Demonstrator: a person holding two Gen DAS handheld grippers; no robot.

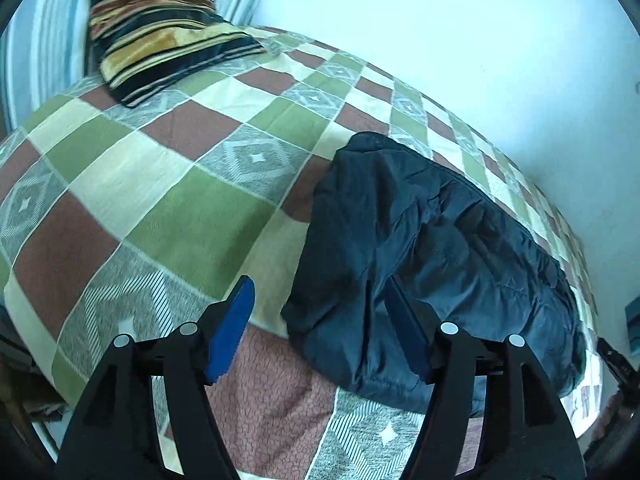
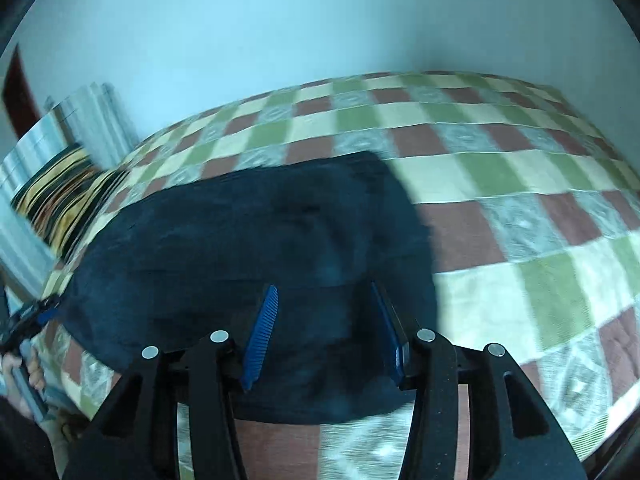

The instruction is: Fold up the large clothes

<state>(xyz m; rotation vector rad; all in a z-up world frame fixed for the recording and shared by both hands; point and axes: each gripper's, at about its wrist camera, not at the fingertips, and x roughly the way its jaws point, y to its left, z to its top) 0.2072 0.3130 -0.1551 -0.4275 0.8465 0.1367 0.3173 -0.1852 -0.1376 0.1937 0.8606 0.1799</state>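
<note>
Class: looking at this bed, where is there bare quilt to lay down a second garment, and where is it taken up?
Free: the checked quilt between the striped pillow and the dark jacket, and the stretch beyond the jacket's other side. Crowded: the jacket's own patch by the near edge, and the pillow's corner.

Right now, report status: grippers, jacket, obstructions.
Left gripper open, empty. Right gripper open, empty. Dark jacket folded on checked bedspread. Striped pillow well clear.

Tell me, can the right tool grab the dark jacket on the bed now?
Probably yes. The right tool is open with nothing between its fingers, and the dark jacket lies right below and ahead of it on the checked bedspread. Nothing looks to be in the way.
</note>
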